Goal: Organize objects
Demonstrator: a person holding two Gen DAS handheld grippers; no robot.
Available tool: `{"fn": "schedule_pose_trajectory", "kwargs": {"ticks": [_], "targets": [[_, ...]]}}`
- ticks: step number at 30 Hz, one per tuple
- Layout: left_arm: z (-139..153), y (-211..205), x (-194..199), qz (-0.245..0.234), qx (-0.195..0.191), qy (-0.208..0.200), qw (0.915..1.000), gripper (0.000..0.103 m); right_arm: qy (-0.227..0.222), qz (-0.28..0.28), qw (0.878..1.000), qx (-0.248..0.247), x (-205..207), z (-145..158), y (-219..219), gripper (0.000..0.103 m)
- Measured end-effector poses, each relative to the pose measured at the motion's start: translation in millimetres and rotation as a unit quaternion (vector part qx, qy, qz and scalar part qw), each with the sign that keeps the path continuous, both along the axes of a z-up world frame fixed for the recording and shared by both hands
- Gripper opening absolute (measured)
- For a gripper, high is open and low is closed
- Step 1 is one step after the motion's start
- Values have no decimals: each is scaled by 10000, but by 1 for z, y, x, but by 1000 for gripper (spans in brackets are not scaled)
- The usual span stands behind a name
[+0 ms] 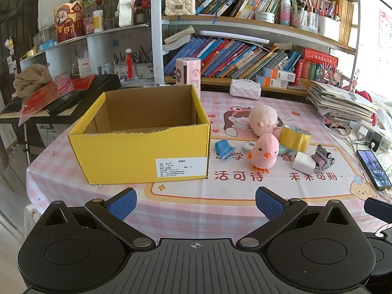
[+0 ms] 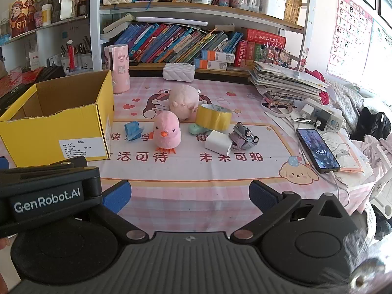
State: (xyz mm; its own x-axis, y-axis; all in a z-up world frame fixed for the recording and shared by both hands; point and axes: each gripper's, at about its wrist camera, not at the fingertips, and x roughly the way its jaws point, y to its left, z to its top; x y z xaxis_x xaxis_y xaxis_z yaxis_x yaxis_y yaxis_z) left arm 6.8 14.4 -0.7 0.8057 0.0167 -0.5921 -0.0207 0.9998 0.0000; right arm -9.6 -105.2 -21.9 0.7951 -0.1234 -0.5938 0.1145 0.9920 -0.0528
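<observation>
Left gripper (image 1: 196,202): sitting nearest the lens, low over the near edge of the table, jaws standing wide apart with nothing between them; blue pads (image 1: 122,204) facing each other.
Right gripper (image 2: 189,196): also hanging over the near table edge, jaws spread fully, gripping nothing; the left gripper's body is showing at its left side in the right wrist view.
Table (image 1: 220,210): wearing a pink checked cloth with cartoon prints and red characters.
Box (image 1: 139,152): yellow cardboard, open at the top, standing on the left part of the table; what is lying on its floor I cannot tell.
Chick (image 1: 264,152): pink plush with orange beak and feet, standing upright just right of the box, closest of the toys to the grippers.
Blue scrap (image 1: 223,149): crumpled, lying between box and chick.
Round plush (image 1: 263,120): pale pink, lying behind the chick.
Tape (image 1: 295,138): yellow roll, resting right of the chick, near the round plush.
White block (image 1: 303,163): sitting in front of the tape, touching the toy car.
Toy car (image 1: 323,158): grey, tipped on its side.
Phone (image 1: 373,169): lying screen up at the right edge, cable plugged in.
Shelves (image 1: 245,24): standing behind the table, crowded with books.
</observation>
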Motion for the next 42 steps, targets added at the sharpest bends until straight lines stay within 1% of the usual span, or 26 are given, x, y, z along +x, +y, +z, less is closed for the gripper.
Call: {"fn": "schedule_pose_trajectory", "kwargs": {"ticks": [11,21,42], "targets": [[-1,3,0,17,7,8,10000,103,13,5,10000,-11,0,-1,1,103],[-1,0,-4,17,118,-23,9999,103,49,10,10000,-38,0,-3,2,103],[0,-2,-4,14,134,-33,9999,103,51,9,10000,-41,-2,-3,2,103]]}}
